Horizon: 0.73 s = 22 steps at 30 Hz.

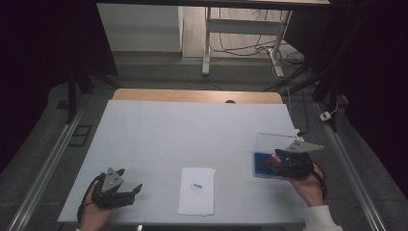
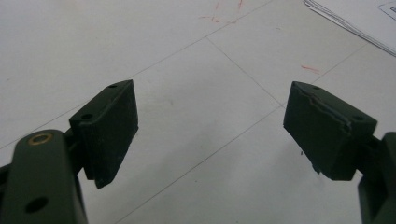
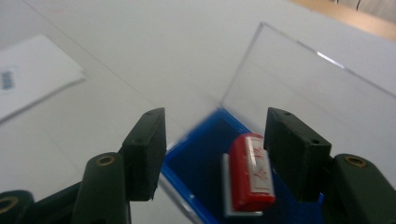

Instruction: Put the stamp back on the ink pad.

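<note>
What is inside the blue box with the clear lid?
A red stamp lies in the blue box, between the open jaws of the right gripper. The jaws hide part of the box floor.

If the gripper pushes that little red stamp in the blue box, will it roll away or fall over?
Probably neither. The red stamp looks blocky with flat sides and lies on its side, so it should slide rather than roll. The blue box has low walls that would likely stop it. It seems small and hard, so probably light and stiff; its glossy surface might slip between the right gripper pads.
</note>
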Available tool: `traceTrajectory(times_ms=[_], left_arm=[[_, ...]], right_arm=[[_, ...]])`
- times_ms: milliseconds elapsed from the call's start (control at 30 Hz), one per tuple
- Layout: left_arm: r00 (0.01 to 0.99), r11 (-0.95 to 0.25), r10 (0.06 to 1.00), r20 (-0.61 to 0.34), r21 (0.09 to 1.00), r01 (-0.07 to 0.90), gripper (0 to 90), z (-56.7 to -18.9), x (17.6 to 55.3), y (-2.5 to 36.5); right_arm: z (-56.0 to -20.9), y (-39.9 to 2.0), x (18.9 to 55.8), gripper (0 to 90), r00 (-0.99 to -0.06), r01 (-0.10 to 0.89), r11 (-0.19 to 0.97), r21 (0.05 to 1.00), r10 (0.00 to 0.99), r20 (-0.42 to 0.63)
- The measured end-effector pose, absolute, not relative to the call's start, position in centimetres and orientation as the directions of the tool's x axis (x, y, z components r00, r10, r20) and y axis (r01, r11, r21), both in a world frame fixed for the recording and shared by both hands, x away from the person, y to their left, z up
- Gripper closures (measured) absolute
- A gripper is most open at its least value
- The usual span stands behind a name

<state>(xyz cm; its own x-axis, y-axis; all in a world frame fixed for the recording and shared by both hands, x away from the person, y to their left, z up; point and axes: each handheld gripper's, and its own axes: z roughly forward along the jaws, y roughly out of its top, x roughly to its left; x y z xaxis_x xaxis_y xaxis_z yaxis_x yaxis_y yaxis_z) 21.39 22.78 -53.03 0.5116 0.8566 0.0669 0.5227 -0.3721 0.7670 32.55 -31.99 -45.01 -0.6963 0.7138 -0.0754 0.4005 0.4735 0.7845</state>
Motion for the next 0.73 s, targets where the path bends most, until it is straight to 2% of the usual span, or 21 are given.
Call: traceTrajectory(times_ms=[367,733], left_arm=[[0.525,-0.376,0.849,0.062,0.769,0.517,17.9,-52.9,21.3,22.6],[0.528,-0.373,0.848,0.056,0.769,0.519,17.8,-52.9,21.4,22.6]], right_arm=[[-46.0,-30.3,27.8,39.5,-0.775,0.337,0.458,0.823,0.631,-0.034],[-48.7,-30.3,27.6,39.9,-0.798,0.351,0.482,0.803,0.602,-0.013]])
